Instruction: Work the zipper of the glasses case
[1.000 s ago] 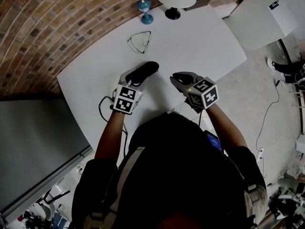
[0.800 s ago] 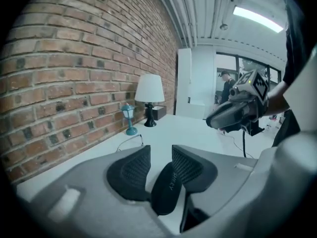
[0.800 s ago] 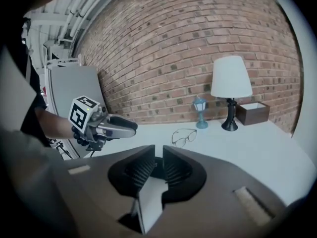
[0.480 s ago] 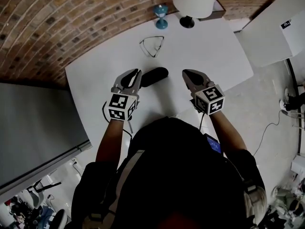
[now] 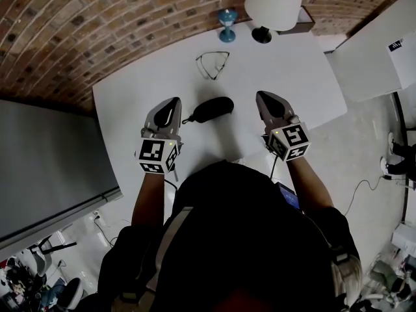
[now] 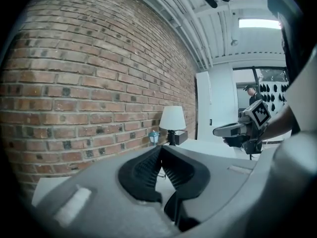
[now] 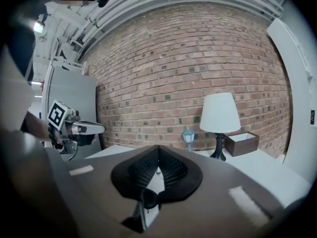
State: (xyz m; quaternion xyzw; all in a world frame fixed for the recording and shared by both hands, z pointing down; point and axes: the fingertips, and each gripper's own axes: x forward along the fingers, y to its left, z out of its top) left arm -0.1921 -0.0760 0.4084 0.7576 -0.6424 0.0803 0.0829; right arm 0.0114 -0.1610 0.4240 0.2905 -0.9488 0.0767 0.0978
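Look: glasses case (image 5: 210, 108) – black, long oval, appearing closed.
Pose: lying flat and slanting, right end pointing farther away.
Place: sitting mid-way across the white table (image 5: 130, 103).
Zipper: pull tab (image 5: 186, 120) trailing off its near-left end.

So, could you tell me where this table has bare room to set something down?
Bare: the table left of the glasses, right of the right hand-held gripper, and between glasses case and near edge. Crowded: the far edge by lamp and blue ornament.

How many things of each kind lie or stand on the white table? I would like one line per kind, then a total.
glasses case: 1
eyeglasses: 1
lamp: 1
small blue ornament: 1
box: 1
Total: 5
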